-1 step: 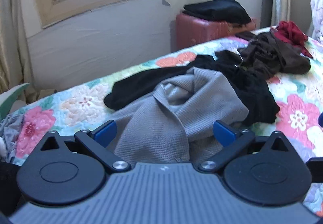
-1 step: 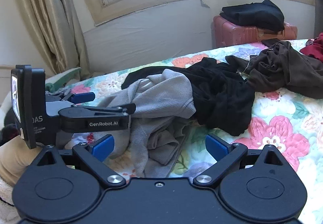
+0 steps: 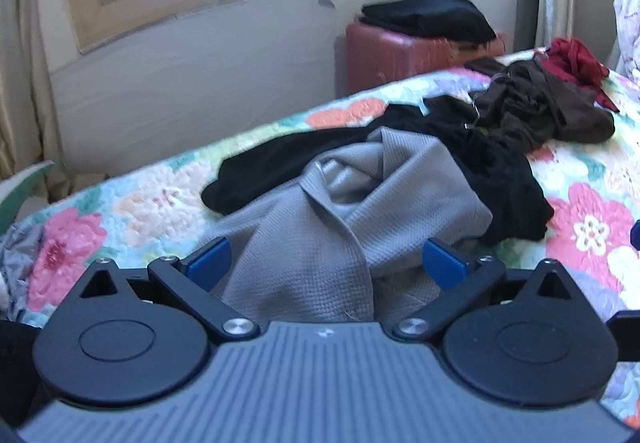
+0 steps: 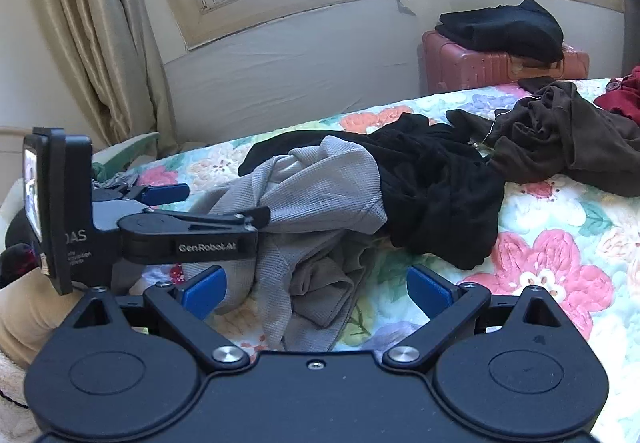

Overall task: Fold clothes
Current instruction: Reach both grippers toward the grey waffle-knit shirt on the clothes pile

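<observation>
Grey garment (image 3: 340, 227) between spread left claw (image 3: 326, 263), its near edge hidden; right claw (image 4: 316, 289) spread.

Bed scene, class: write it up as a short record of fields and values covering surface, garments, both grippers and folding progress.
surface: floral quilt
nearest garment: grey waffle-knit top, crumpled
beside it: black garment, partly under the grey one
further back: brown garment, red garment
off the bed: dark clothes on a pink suitcase
left gripper: open, grey fabric between its fingers
right gripper: open, above the grey top's edge
folding progress: nothing on the bed folded
</observation>
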`<action>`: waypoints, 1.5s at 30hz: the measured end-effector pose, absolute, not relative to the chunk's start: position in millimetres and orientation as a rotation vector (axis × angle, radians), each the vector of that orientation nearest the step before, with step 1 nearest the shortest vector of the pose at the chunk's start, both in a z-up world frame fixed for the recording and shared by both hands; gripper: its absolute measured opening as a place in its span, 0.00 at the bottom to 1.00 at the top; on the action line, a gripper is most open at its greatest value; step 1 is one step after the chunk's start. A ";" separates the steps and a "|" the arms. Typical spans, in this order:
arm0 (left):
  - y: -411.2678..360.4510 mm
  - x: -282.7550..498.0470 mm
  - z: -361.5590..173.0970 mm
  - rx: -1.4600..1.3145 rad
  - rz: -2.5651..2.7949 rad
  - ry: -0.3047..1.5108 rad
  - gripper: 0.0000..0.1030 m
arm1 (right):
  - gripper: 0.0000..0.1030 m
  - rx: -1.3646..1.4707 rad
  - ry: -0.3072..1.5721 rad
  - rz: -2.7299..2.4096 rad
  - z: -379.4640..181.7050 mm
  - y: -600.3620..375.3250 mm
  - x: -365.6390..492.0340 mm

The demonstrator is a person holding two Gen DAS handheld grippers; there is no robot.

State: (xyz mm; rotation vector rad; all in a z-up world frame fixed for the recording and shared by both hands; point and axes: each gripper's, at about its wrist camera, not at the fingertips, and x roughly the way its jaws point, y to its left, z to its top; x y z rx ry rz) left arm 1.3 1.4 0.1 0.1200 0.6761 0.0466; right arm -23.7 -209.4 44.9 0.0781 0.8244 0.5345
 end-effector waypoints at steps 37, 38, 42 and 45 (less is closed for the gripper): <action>57.7 29.1 -4.3 0.018 -0.027 0.772 1.00 | 0.97 0.073 0.807 0.570 10.5 -187.2 10.9; 59.6 28.4 -3.2 0.023 -0.035 0.760 1.00 | 0.97 0.072 0.809 0.568 8.8 -186.9 12.7; 72.6 27.0 0.9 -0.006 -0.055 0.731 0.98 | 0.97 0.088 0.818 0.561 2.9 -191.0 20.3; 86.7 27.8 1.0 -0.078 -0.070 0.737 0.97 | 0.97 0.149 0.843 0.561 -3.2 -198.1 27.8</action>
